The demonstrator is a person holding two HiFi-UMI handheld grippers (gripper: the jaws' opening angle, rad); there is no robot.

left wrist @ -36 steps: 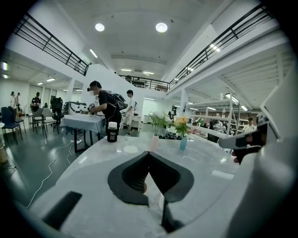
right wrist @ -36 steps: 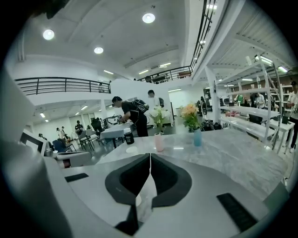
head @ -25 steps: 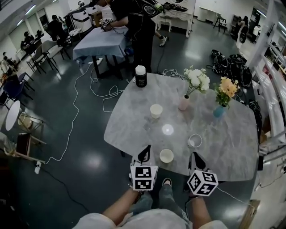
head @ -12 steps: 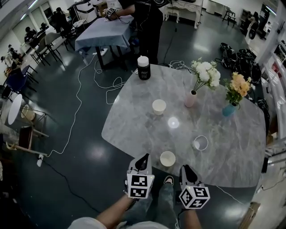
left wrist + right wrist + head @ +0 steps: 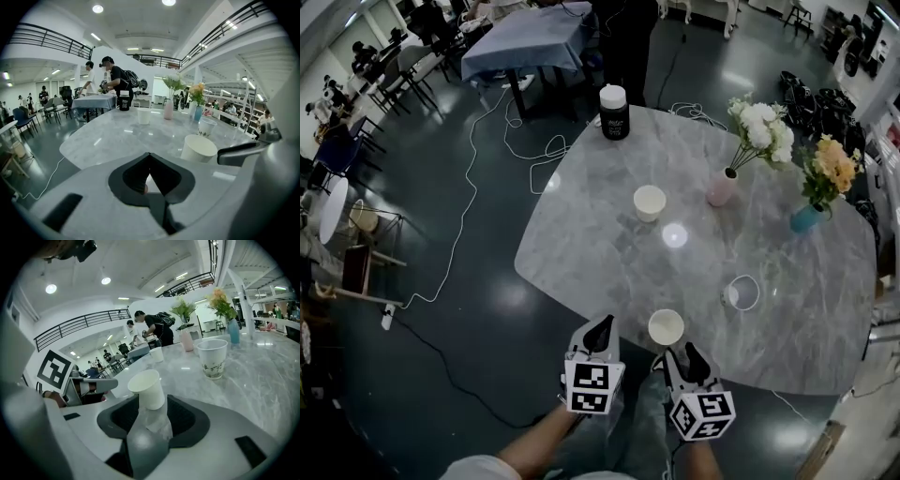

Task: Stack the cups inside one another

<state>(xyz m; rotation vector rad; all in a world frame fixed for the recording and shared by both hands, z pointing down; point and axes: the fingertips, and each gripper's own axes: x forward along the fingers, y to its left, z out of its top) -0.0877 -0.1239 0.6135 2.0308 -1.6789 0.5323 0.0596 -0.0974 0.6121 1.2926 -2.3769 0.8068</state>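
Three cups stand on the marble table (image 5: 600, 253). A white paper cup (image 5: 666, 328) sits by the near edge, a second white cup (image 5: 650, 202) farther back, and a clear printed cup (image 5: 742, 292) to the right. My right gripper (image 5: 678, 354) is just short of the near cup (image 5: 147, 387). Its jaws have just been opening and now stand open, with that cup showing between them untouched. My left gripper (image 5: 602, 324) hangs left of that cup at the table edge, its jaws (image 5: 150, 154) shut on nothing. From the left gripper view the near cup (image 5: 198, 148) is ahead to the right.
A black canister with a white lid (image 5: 613, 112) stands at the table's far edge. A pink vase (image 5: 720, 187) and a blue vase (image 5: 806, 217) with flowers stand at the back right. Cables (image 5: 478, 187) trail on the dark floor to the left. People work at a covered table (image 5: 525, 42) beyond.
Both grippers have sunk toward the table's near edge. The right gripper has shifted left to sit behind the near white cup, and its jaws have parted.
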